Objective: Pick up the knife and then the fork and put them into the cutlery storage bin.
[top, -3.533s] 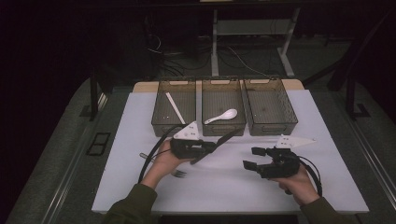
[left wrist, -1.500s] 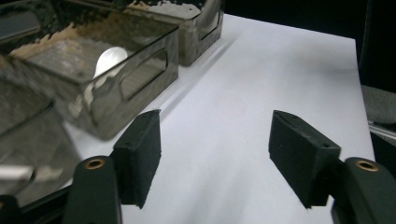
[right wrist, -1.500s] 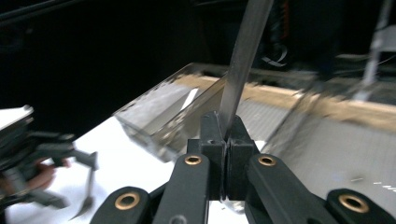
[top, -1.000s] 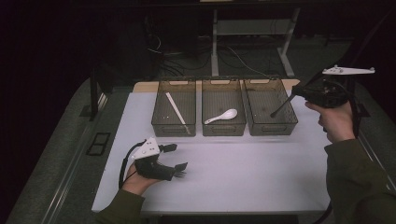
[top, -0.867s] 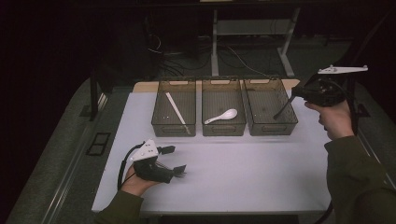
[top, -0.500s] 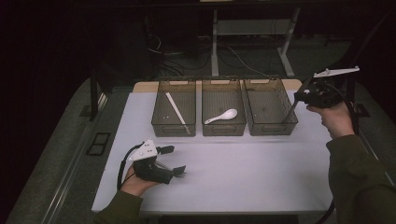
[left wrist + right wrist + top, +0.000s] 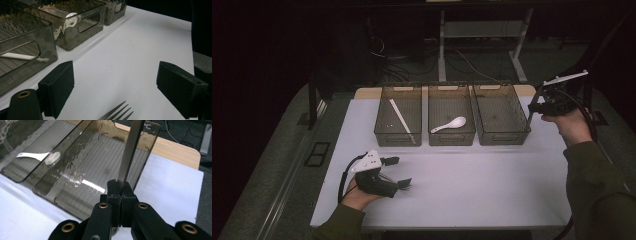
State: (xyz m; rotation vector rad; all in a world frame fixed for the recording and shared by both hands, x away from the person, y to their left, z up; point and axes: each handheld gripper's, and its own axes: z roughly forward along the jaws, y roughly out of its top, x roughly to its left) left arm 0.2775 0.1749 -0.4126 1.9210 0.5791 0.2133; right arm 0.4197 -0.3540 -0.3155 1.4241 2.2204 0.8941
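Since the earlier frame, the right tongs (image 7: 536, 106) have sunk toward the right-hand smoky plastic bin (image 7: 502, 114) at the matte white worktop (image 7: 492, 180), and the left tongs (image 7: 398, 172) have just been opening. From the left tongs, blocky black pads stand spread, a metal fork (image 7: 117, 114) lying between them untouched. From the right tongs, pads pinch a flat dark knife (image 7: 130, 152) over the ribbed bin floor

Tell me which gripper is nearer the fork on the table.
Left. The left gripper sits open with the fork between its jaws; the right gripper is up beside the rightmost bin, holding a dark utensil.
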